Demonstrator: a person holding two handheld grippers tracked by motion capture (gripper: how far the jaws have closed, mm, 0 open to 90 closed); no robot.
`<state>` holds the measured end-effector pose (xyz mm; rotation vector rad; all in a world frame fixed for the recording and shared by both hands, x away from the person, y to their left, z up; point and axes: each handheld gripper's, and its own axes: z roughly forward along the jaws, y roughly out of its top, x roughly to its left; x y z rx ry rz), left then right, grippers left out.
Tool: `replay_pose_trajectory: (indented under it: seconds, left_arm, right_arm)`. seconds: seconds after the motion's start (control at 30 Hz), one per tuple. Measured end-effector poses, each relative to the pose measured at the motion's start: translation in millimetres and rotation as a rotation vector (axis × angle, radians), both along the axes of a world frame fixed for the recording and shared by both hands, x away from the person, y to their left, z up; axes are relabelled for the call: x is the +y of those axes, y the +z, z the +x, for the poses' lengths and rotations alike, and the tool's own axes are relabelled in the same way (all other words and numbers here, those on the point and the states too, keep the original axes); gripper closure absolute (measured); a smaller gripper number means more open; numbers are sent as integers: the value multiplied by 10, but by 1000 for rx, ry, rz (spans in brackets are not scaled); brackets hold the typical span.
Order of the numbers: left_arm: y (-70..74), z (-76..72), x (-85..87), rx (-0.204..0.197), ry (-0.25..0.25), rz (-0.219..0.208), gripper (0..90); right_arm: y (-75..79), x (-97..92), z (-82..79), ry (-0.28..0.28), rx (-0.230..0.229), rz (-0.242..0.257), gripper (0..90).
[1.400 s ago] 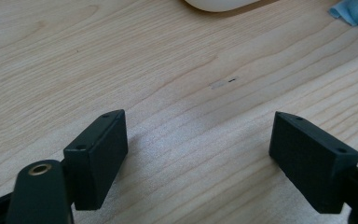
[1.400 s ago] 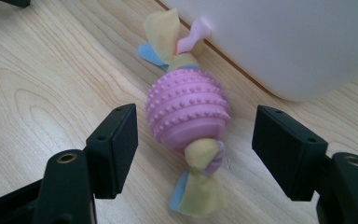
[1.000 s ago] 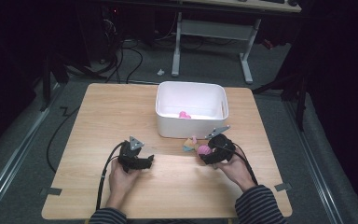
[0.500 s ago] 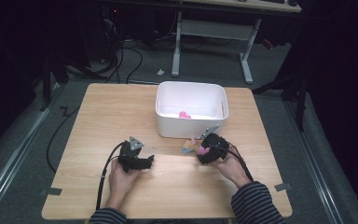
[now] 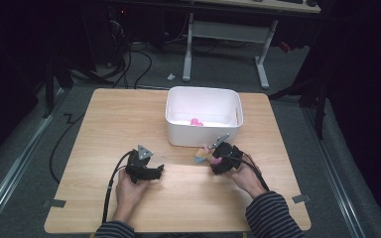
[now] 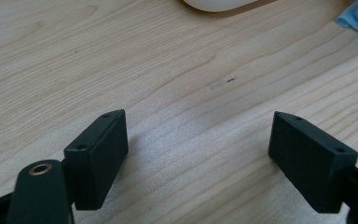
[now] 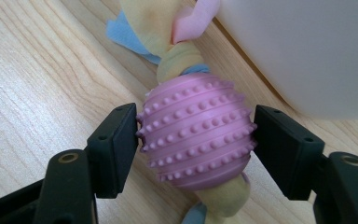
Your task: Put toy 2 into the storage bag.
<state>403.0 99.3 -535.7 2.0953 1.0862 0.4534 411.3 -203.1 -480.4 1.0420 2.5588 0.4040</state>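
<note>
Right gripper (image 7: 195, 140), jaws just closing, now clamps the pink studded ball (image 7: 196, 135) of a cloth-strip toy at the white bin's (image 5: 203, 134) 5 o'clock corner; left gripper (image 6: 196, 158) gapes idle; lift straight before swinging over the rim.

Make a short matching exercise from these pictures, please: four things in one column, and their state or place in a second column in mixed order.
Column one:
1. right gripper
2. left gripper
3. white bin
4. pink studded ball

Column two:
a. open above bare wood
b. on the table, a small pink thing inside
c. jaws just closing, pads pressing a toy
d. threaded on yellow, blue and pink cloth

Pairs: 1-c, 2-a, 3-b, 4-d
</note>
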Motion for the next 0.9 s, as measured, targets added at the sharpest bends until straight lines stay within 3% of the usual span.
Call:
replay_pose_trajectory:
  seconds: [0.2,0.37,0.9]
  left_arm:
    - [-1,0,0,0,0,-2,200]
    - [-1,0,-1,-1,0,-2,200]
    - [-2,0,-2,-3,2,-1,200]
  right_arm:
    - [19,-29,-10,11,22,24,337]
    - [74,-48,-60,16,14,46,338]
    - [391,-262,-276,51,-4,215,341]
